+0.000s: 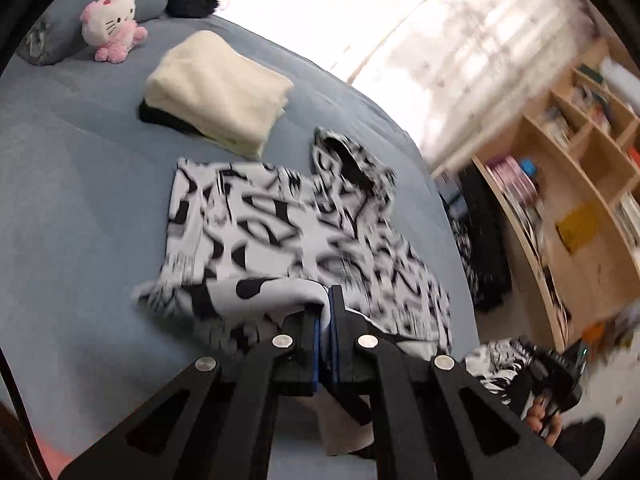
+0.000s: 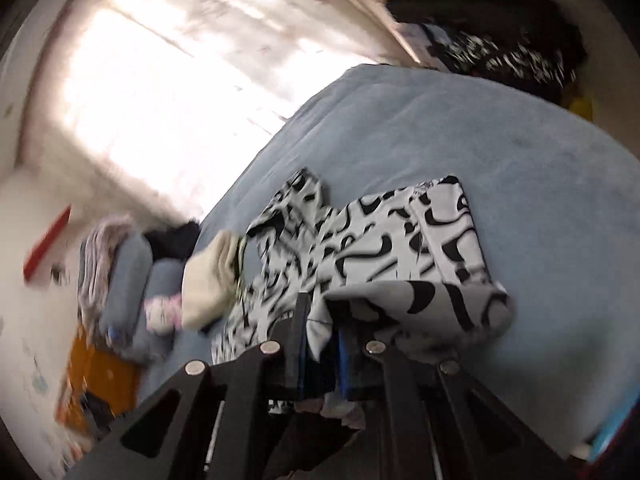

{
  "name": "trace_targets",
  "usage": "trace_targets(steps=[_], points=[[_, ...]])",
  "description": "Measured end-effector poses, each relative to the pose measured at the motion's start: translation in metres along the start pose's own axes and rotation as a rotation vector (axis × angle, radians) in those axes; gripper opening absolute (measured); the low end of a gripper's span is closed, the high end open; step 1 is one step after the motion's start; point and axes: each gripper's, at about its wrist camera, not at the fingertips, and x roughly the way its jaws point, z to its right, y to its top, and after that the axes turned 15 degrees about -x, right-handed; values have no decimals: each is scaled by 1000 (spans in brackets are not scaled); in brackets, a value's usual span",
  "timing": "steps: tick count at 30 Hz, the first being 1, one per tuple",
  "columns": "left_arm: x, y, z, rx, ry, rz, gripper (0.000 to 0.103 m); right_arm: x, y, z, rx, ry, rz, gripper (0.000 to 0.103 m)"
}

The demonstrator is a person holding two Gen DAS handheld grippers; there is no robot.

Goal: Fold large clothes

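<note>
1. Gripping the near hem of the patterned garment point(image 1: 280, 232), the left gripper point(image 1: 328, 300) and right gripper point(image 2: 320, 320) both clamp fabric
2. Garment lies on the blue bed point(image 1: 80, 200), beside the folded cream stack point(image 1: 216, 88)
3. Risk: uneven lifting could skew the fold; thin fabric may slip out

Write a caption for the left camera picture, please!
Left gripper pinches the black-and-white shirt on the blue bed.
</note>
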Motion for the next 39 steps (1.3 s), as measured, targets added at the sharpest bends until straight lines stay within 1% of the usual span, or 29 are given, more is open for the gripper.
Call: trace_targets(steps=[3,5,6,8,9,11,13,14,16,18,19,20,22,24,26,29,31,32,33,34,35,36,37,38,39], points=[[38,35,-2,-61,19,21,2,46,29,20,73,-24,-7,12],[63,56,-6,-95,33,32,3,76,42,31,92,-40,-29,20],[80,66,-7,-103,48,26,4,94,48,34,87,-59,-56,23],[107,78,-11,-104,75,-6,7,124,56,39,67,-121,-121,35],[118,82,-13,-105,83,-25,11,137,59,42,62,-141,-142,38],[142,92,-18,-112,89,-70,26,149,60,47,45,-131,-147,48],[158,97,-23,-121,102,-88,31,157,62,50,26,-106,-148,56],[164,100,-25,-111,114,-84,32,159,62,50,13,-99,-146,58],[173,102,-25,-72,135,-83,32,162,63,51,-36,-114,-151,59],[181,102,-24,-24,130,-105,34,170,62,51,-101,-144,-178,59],[184,103,-24,6,130,-116,36,175,62,51,-138,-166,-200,59],[188,102,-22,47,137,-129,42,180,60,51,-173,-183,-221,59],[196,101,-20,129,161,-152,45,194,56,56,-234,-207,-274,59],[204,99,-21,197,185,-188,46,207,51,60,-284,-215,-324,59],[217,97,-25,258,233,-225,46,221,44,63,-343,-232,-382,59],[233,95,-30,320,283,-264,46,242,31,64,-432,-247,-461,59],[244,95,-32,352,308,-278,46,247,23,62,-492,-268,-473,59],[249,94,-33,368,318,-284,46,248,20,60,-510,-275,-468,58],[253,94,-33,380,325,-287,46,249,17,58,-531,-278,-461,54],[258,95,-32,390,328,-291,46,250,14,56,-544,-279,-467,36],[262,95,-31,401,331,-293,47,251,11,55,-552,-292,-471,24],[266,96,-29,409,337,-289,47,251,10,53,-561,-322,-467,21],[271,96,-28,416,342,-284,47,249,9,52,-569,-338,-460,12],[274,96,-26,426,346,-282,47,247,7,51,-574,-348,-452,7],[277,94,-23,435,352,-279,47,242,6,49,-579,-359,-439,6]])
